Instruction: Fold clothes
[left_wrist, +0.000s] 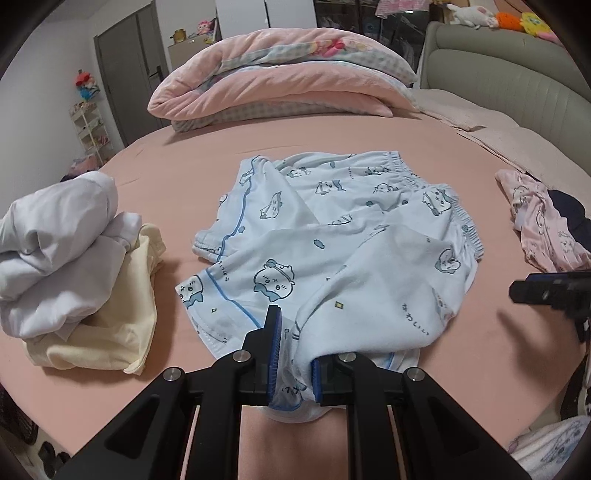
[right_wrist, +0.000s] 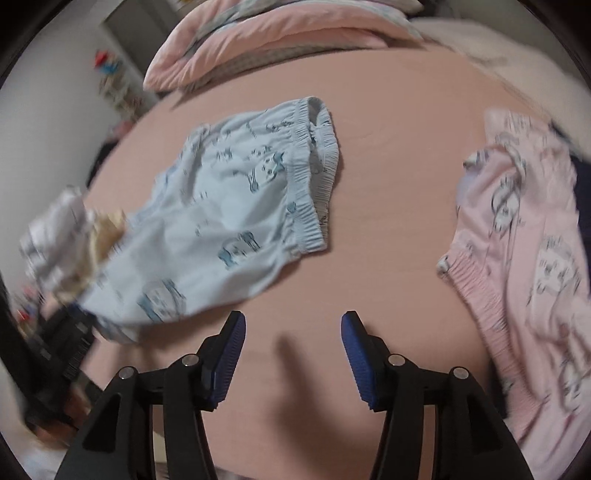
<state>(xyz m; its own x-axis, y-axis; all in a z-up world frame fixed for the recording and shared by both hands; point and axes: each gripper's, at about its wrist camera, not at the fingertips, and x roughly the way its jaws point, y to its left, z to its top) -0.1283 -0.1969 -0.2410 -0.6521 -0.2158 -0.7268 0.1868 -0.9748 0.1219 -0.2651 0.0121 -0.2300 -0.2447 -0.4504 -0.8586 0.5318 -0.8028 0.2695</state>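
- Blue shorts (left_wrist: 332, 236) lie mid-bed (left_wrist: 184, 162), waistband away from the left gripper (left_wrist: 295, 354); long axis runs toward the quilt (left_wrist: 280, 77).
- Left gripper clamps the near hem.
- Right gripper (right_wrist: 293, 354): jaws apart, empty, just right of the shorts.
- Print: cartoon faces, small Japanese characters, unreadable.

Folded pink quilt (left_wrist: 280, 77) at bed's far end; plush toys (left_wrist: 506, 18) above grey headboard (left_wrist: 517, 70).
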